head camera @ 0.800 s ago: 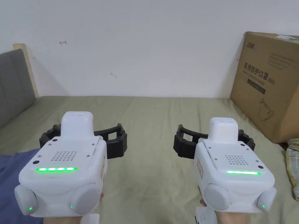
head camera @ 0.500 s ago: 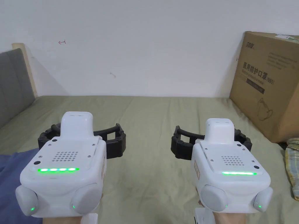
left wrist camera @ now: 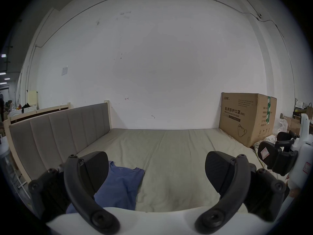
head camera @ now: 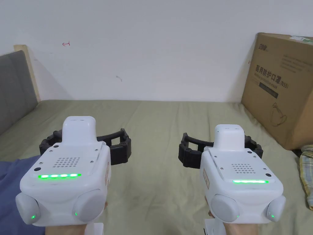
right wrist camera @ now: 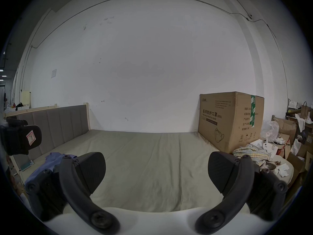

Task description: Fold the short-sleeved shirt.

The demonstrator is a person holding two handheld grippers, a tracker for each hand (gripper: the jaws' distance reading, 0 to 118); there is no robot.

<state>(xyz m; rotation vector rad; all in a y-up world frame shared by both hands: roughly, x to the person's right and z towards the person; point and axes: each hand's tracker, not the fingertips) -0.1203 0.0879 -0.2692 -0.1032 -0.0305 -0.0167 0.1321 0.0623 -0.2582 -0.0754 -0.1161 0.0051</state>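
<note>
The blue short-sleeved shirt (left wrist camera: pixel 122 184) is lying on the olive-green bed (head camera: pixel 159 128), off to the left near the grey headboard (left wrist camera: pixel 64 128), and nothing's touching it. Left hand-held gripper (left wrist camera: pixel 156 172) has its jaws spread wide apart, holding nothing, just hovering over the sheet with the shirt below its left jaw. Right hand-held gripper (right wrist camera: pixel 156 172) is the same deal, wide apart and empty, over bare sheet. Big cardboard box (head camera: pixel 281 88) sits at the right against the wall, with some plaid fabric (right wrist camera: pixel 250 154) bunched just beside it.
</note>
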